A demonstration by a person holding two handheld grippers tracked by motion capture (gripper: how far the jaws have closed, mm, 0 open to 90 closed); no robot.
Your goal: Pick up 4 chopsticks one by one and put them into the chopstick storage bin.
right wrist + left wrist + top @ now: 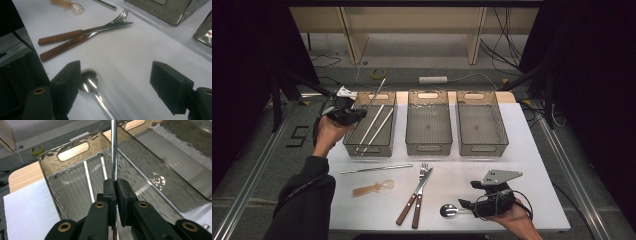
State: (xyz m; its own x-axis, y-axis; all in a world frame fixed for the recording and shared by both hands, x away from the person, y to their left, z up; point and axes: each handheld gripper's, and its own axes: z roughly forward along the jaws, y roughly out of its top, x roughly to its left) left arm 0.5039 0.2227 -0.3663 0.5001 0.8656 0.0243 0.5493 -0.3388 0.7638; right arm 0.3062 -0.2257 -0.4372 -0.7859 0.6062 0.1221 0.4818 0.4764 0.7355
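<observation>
I am holding a steel rod (114, 150) clamped between the closed jaws of the left gripper (353, 114), over the left bin (352, 141) where two white sticks (373, 126) are already lying. I judge the drop-in step is underway: next, lower and release. The right gripper (116, 80) is waiting open around the spoon (88, 81).
</observation>
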